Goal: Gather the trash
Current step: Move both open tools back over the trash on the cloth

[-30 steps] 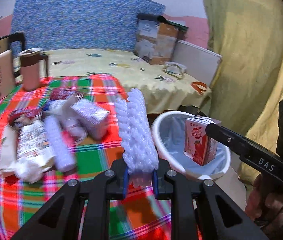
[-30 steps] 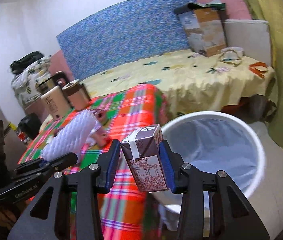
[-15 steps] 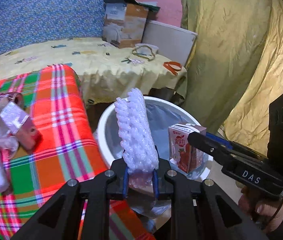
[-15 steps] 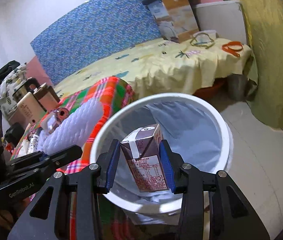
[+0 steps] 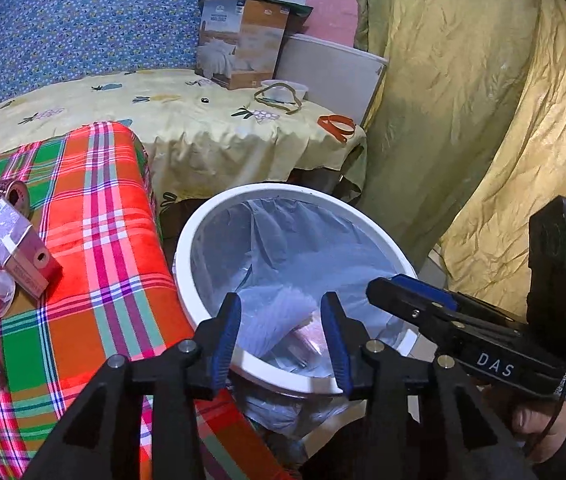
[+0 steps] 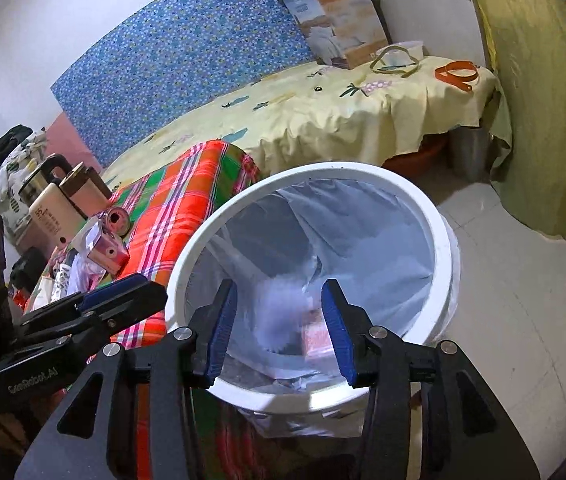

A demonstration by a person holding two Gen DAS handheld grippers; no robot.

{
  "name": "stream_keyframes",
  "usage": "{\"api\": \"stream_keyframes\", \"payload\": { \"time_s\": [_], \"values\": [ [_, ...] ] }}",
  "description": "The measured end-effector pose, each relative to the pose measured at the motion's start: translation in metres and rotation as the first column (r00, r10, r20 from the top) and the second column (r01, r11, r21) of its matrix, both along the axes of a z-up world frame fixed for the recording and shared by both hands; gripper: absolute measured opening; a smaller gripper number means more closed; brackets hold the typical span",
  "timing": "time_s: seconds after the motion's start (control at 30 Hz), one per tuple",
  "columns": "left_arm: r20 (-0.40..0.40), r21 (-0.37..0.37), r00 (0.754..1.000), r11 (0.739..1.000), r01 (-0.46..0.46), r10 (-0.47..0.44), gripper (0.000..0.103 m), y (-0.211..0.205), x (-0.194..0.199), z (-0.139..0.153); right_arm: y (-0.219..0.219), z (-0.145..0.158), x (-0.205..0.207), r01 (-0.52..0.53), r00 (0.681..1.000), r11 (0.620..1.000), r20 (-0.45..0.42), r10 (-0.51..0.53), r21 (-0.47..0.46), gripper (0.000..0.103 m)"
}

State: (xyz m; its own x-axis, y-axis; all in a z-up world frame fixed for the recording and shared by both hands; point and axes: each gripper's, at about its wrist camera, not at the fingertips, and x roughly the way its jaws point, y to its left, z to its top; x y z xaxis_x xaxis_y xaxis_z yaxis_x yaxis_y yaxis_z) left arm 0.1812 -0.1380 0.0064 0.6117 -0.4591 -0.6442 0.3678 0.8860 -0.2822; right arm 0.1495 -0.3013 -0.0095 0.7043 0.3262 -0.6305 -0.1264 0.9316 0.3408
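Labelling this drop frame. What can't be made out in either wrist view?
- Dropped items in the bin: the white foam piece and pink carton are motion-blurred in both views; resting pose unclear.
- Bin floor: hidden by the liner and near rim.
- Trash left on the plaid cloth: cut by the left wrist view's edge, hidden behind the left hand-held gripper in the right wrist view.
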Motion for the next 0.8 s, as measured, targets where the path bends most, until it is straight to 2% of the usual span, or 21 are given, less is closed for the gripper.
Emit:
{"api": "stream_keyframes", "payload": {
  "time_s": [0.2, 0.43, 0.6, 0.8],
  "values": [
    [-0.001, -0.023, 0.999, 0.999, -0.036, 0.036, 0.043, 0.015, -0.008, 0.002, 0.002, 0.007, -0.01, 0.002, 1.0, 1.0, 0.016, -0.002, -0.02, 0.049],
    [0.025, -0.016, 0.995, 0.995, -0.1, 0.1, 0.043, 0.037, -0.03, 0.006, 0.019, 0.015, -0.024, -0.037, 0.998, 0.999, 0.053, 0.039, -0.04, 0.053],
    [0.052, -0.008, 0.986, 0.988, -0.157, 0.157, 0.043, 0.058, -0.048, 0.009, 0.039, 0.018, -0.033, -0.099, 0.993, 0.993, 0.064, 0.103, -0.07, 0.053],
    [0.061, 0.003, 0.973, 0.974, -0.224, 0.224, 0.043, 0.084, -0.067, 0.005, 0.063, 0.015, -0.041, -0.185, 0.981, 0.98, 0.037, 0.188, -0.073, 0.053]
  ]
}}
